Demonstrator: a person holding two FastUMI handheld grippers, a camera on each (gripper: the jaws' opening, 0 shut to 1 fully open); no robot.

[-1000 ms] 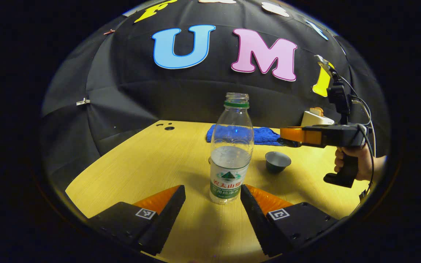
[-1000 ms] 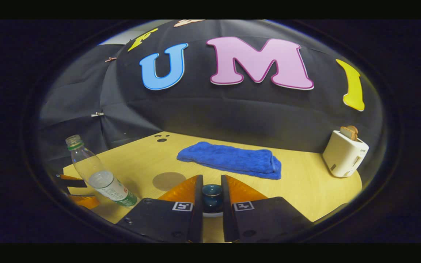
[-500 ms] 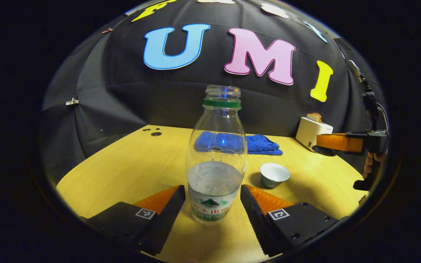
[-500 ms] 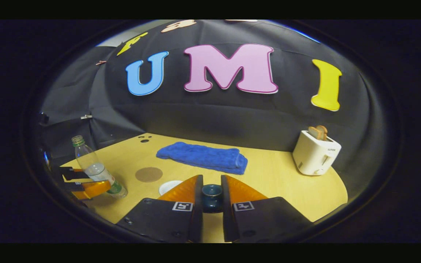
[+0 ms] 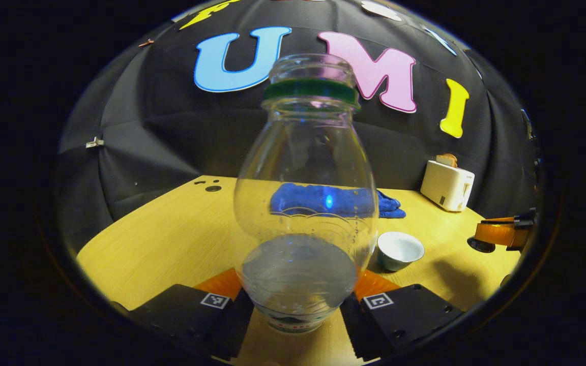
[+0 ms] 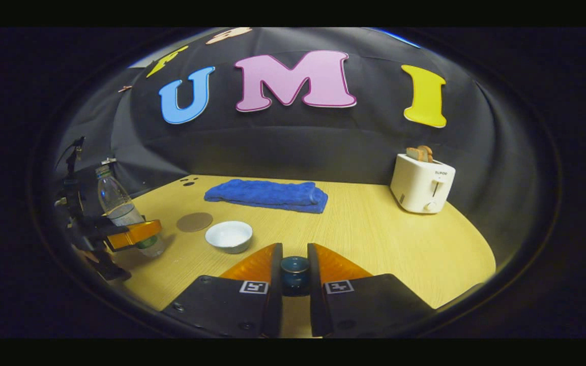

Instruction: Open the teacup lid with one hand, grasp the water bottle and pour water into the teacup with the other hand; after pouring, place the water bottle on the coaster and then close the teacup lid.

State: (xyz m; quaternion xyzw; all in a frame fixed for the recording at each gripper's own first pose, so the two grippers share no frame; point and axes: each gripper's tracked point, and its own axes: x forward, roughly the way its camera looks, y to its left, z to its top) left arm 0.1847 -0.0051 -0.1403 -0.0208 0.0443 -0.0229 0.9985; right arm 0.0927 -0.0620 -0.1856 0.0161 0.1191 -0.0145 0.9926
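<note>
since the earlier frame we saw the left gripper point(image 5: 297, 310) close in until the water bottle point(image 5: 305, 203) sat between its fingers; both looked pressed against the bottle's lower body. bottle was upright on the table point(image 5: 171, 239), uncapped, partly full. the right gripper point(image 6: 295, 284) had swung away to the right, clenched on the teacup lid point(image 6: 294, 272) by its knob. we saw the open teacup point(image 6: 229, 236) on the table between bottle and lid, coaster point(image 6: 195, 221) just behind it. blue towel point(image 6: 267, 194) and toaster point(image 6: 421, 183) sat at the back.
</note>
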